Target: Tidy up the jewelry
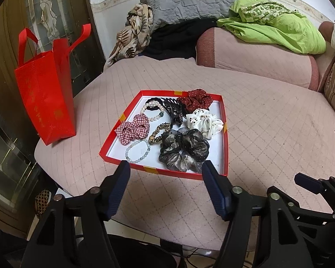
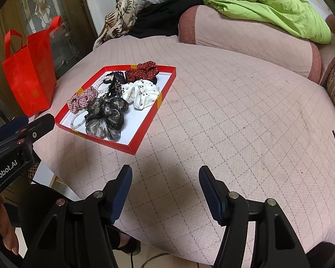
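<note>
A shallow red tray (image 1: 225, 134) with a white floor sits on the pink quilted bed (image 1: 268, 116), holding scrunchies (image 1: 197, 101), a black claw clip (image 1: 173, 110) and bead bracelets (image 1: 138, 150). Left gripper (image 1: 166, 167) and right gripper (image 2: 165, 172) both gape wide, empty. Legible lettering on the left gripper's body: "enRobot.AI".

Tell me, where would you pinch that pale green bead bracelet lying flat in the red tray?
Probably the near arc of the pale green bead bracelet, coming from above with the open left gripper. It lies flat on the white floor of the red tray, so one finger can drop inside the loop and one outside. That arc lies clear of the checked red scrunchie.
</note>
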Demonstrator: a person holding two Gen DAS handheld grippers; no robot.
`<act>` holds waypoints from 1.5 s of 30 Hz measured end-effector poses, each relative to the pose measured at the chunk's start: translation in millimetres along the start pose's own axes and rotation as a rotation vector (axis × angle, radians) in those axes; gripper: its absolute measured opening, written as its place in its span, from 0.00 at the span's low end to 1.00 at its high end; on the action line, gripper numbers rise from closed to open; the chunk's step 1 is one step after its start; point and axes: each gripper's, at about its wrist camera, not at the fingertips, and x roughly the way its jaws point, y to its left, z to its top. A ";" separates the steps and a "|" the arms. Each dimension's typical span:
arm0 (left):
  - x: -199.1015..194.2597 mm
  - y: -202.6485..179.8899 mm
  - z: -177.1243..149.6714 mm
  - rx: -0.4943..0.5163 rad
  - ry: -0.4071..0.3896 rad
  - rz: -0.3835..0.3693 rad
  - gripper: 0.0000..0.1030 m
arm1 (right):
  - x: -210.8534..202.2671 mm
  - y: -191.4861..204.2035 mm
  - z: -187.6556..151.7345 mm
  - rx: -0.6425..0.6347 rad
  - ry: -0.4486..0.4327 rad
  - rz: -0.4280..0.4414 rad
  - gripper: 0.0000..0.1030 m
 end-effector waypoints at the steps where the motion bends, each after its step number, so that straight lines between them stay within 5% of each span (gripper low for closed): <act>1: 0.9 -0.4 -0.2 0.002 0.001 0.002 0.65 | 0.3 -0.5 0.1 0.000 0.001 0.000 0.65; 17: 5.5 -5.4 -3.0 0.022 -0.025 -0.006 0.73 | 9.6 -3.5 -0.5 0.014 0.017 -0.005 0.66; 32: -31.0 15.6 3.9 -0.114 -0.257 -0.010 0.96 | 10.9 -1.7 0.0 0.000 -0.001 -0.015 0.66; 45: -18.9 8.7 -0.5 -0.075 -0.171 -0.060 0.96 | 6.3 4.9 -0.1 -0.017 -0.016 -0.029 0.67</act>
